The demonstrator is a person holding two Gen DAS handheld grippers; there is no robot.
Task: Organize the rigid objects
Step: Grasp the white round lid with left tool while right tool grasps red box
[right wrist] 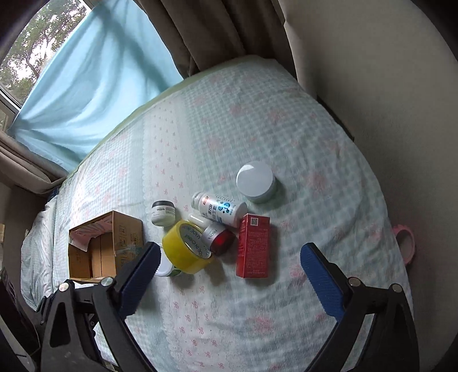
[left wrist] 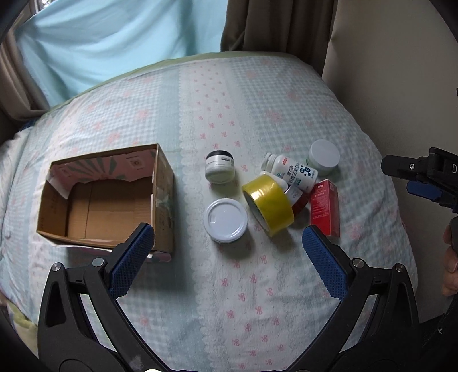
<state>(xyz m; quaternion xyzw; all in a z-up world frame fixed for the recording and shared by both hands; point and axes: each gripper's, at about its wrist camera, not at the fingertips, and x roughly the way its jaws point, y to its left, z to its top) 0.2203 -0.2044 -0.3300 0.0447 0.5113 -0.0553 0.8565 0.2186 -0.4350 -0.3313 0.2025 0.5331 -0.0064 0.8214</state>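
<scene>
An open cardboard box point(left wrist: 106, 200) point(right wrist: 106, 246) sits on the bed at the left, empty. To its right lie a black-lidded jar point(left wrist: 219, 170) point(right wrist: 163, 213), a white-lidded jar point(left wrist: 226, 219), a yellow tape roll point(left wrist: 269, 204) point(right wrist: 187, 250), a white bottle on its side point(left wrist: 292, 171) point(right wrist: 220, 210), a red-and-silver jar point(left wrist: 297, 200) point(right wrist: 219, 239), a red carton point(left wrist: 325, 210) point(right wrist: 253, 246) and a round white-lidded jar point(left wrist: 325, 156) point(right wrist: 256, 181). My left gripper point(left wrist: 227, 243) is open above the bed in front of them. My right gripper point(right wrist: 230, 260) is open near the red carton.
The bed has a pale blue checked cover point(left wrist: 229, 286) with pink bows. A light blue curtain point(left wrist: 100, 43) and brown drapes point(left wrist: 272, 25) hang behind it. A wall point(right wrist: 386, 100) borders the right side. A pink item point(right wrist: 406, 243) lies at the bed's right edge.
</scene>
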